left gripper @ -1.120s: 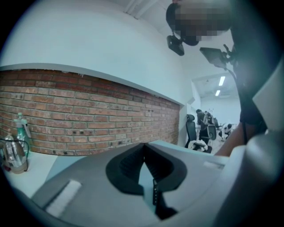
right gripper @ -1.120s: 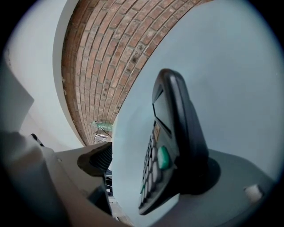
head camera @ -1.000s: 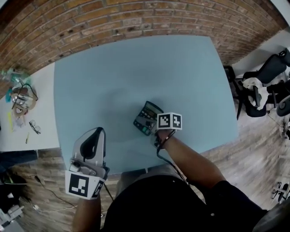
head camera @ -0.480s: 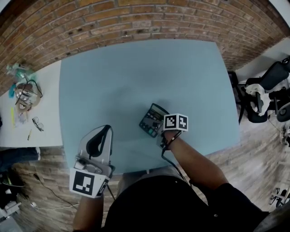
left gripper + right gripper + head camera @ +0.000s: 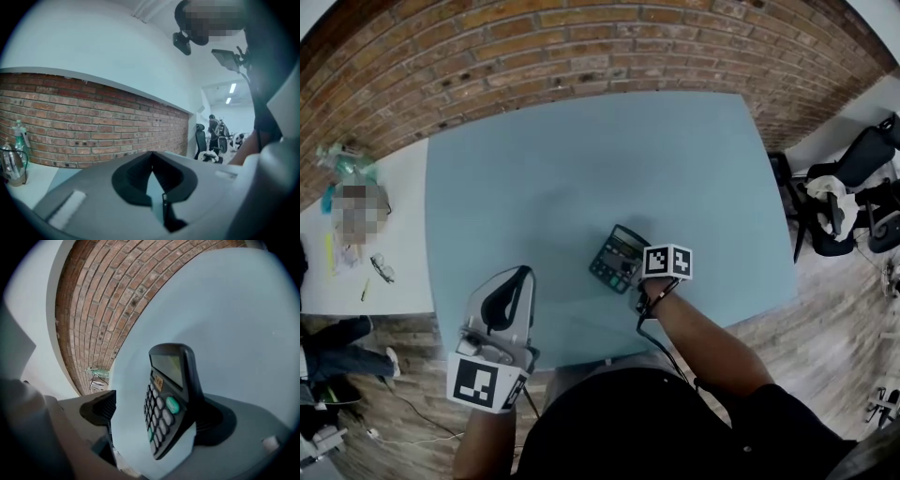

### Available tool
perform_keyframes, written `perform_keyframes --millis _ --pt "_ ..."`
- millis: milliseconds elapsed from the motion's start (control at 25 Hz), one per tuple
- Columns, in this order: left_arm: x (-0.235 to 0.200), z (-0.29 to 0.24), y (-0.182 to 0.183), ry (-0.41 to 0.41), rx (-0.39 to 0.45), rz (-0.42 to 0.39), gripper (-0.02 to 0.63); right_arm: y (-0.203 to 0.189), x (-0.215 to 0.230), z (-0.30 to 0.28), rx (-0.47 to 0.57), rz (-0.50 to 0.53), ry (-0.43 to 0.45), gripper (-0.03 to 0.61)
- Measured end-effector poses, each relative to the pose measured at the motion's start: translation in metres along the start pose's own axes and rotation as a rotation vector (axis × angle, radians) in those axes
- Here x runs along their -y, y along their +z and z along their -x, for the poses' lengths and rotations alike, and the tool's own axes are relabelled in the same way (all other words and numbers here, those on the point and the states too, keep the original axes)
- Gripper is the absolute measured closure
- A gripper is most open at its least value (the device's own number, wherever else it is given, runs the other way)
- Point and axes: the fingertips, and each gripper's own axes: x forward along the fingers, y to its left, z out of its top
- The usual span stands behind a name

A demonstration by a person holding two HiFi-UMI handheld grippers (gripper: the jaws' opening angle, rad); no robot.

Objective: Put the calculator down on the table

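The dark grey calculator [image 5: 619,257] lies keys-up on the light blue table [image 5: 581,159], near the front edge and right of centre. My right gripper [image 5: 642,272] is at its near end with the jaws open around it. In the right gripper view the calculator [image 5: 171,394] rests its back against the right-hand finger [image 5: 213,420], while the left-hand finger [image 5: 101,408] stands well off its keys. My left gripper [image 5: 520,274] hovers over the table's front left part. Its fingertips meet in the left gripper view [image 5: 152,154] and hold nothing.
A white side table [image 5: 389,202] at the left carries bottles, cables and glasses. A brick wall [image 5: 581,47] runs behind the blue table. Black office chairs [image 5: 853,187] stand at the right. Someone's legs [image 5: 337,361] show on the floor at the lower left.
The head camera has shifted a little, so everything sits slightly lower and to the right. The calculator and right gripper keep their place on the table. The left gripper has barely moved.
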Motion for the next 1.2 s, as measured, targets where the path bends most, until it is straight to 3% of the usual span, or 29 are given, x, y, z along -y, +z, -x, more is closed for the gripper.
perform_keyframes --millis 1200 --pt "0.007 0.004 -0.001 -0.018 -0.002 0.011 0.612 -0.009 0.021 0.021 0.028 -0.046 -0.013 0.08"
